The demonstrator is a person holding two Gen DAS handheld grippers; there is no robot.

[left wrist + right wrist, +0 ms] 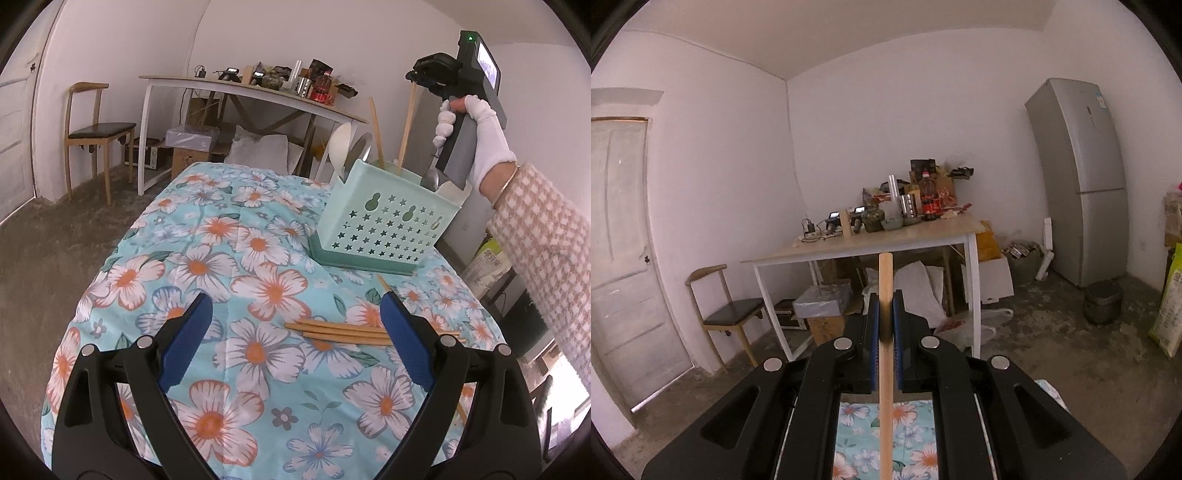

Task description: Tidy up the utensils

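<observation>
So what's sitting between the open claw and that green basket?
In the left wrist view, loose wooden chopsticks lie on the flowered cloth between the left claw and the green basket.

Left tongs [295, 325] spread wide, right tongs [885, 317] clamped — white-gloved hand [476, 144]

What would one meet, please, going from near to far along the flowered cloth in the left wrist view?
Left gripper → loose chopsticks → green utensil holder → white pillow → cluttered table.
</observation>
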